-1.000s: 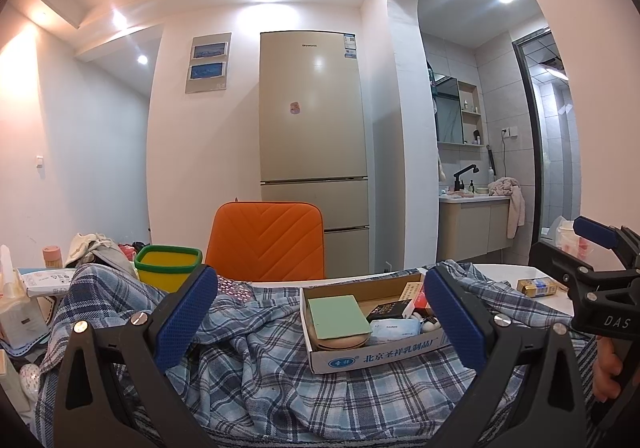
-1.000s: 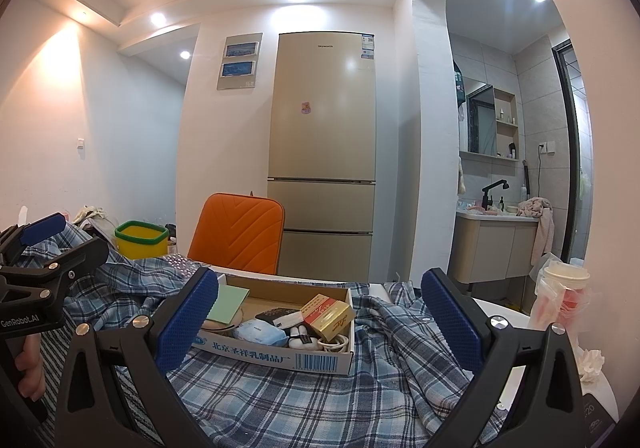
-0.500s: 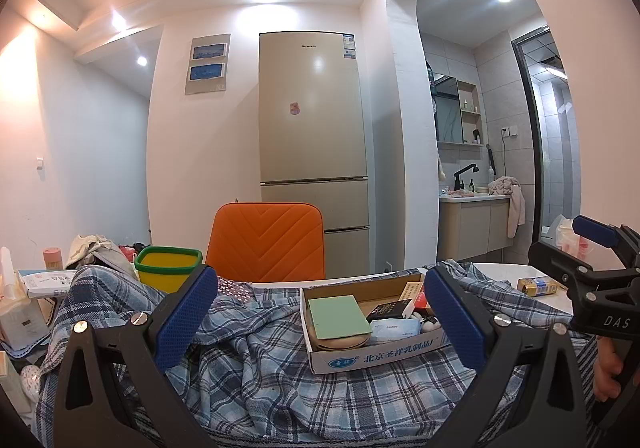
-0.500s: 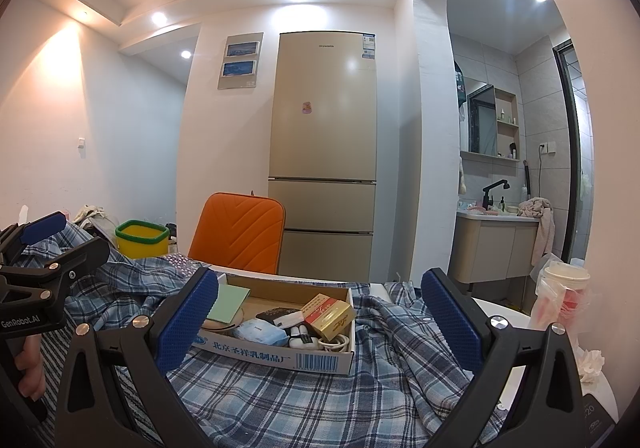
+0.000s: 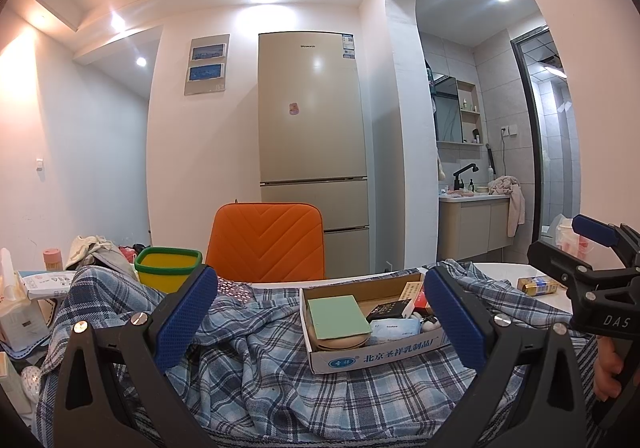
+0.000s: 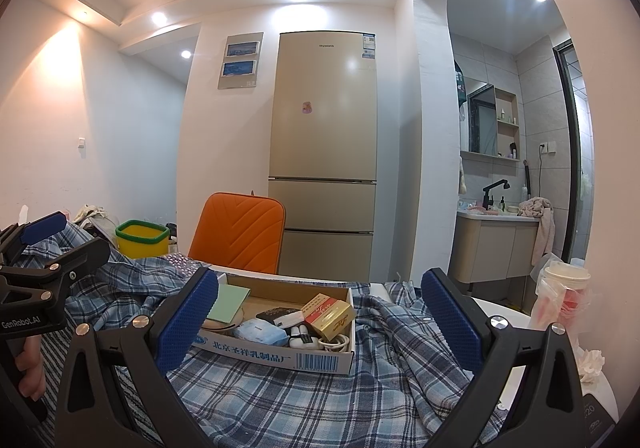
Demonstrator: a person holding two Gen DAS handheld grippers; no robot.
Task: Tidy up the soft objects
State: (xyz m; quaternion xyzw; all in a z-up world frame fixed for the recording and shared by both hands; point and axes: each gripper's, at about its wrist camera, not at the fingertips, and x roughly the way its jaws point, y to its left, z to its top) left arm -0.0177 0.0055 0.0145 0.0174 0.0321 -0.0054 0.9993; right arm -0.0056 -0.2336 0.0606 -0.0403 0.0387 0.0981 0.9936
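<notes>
Plaid cloth, a blue and white checked shirt point(image 5: 256, 372), lay rumpled across the counter point(image 5: 500, 272) in front of you, spreading under and around a shallow cardboard box point(image 5: 376, 356) that sat on top of it. You held the left gripper point(image 5: 320, 322) low over the cloth with its jaws spread wide and nothing between them; its blue pads point(image 5: 186, 318) stood well apart, one over the bunched folds at the left and the other at the right end of the box. You held the right gripper point(image 6: 320, 322) the same way, jaws released and empty, its pads point(image 6: 450, 322) framing the box from the other side, with a ridge of shirt point(image 6: 404, 332) rising just right of the box point(image 6: 280, 356). Each gripper showed at the edge of the other's view, with your fingers point(image 5: 606, 372) wrapped around its handle. Inside the box lay a green pad of paper point(image 5: 338, 316), a pale blue packet point(image 6: 260, 332), a gold and red carton point(image 6: 328, 316), a dark small case point(image 6: 278, 316) and a coil of white cable point(image 6: 332, 344). Beyond the counter stood an orange chair point(image 5: 266, 240), a yellow bin with a green rim point(image 5: 168, 264), and a tall beige fridge point(image 5: 314, 152) against the wall. At the far right of the counter stood a lidded cup in a plastic bag point(image 6: 562, 296), and a small gold tin point(image 5: 538, 286) lay near the edge. At the left were white packets point(image 5: 44, 282) and a heap of other cloth point(image 5: 94, 248).
</notes>
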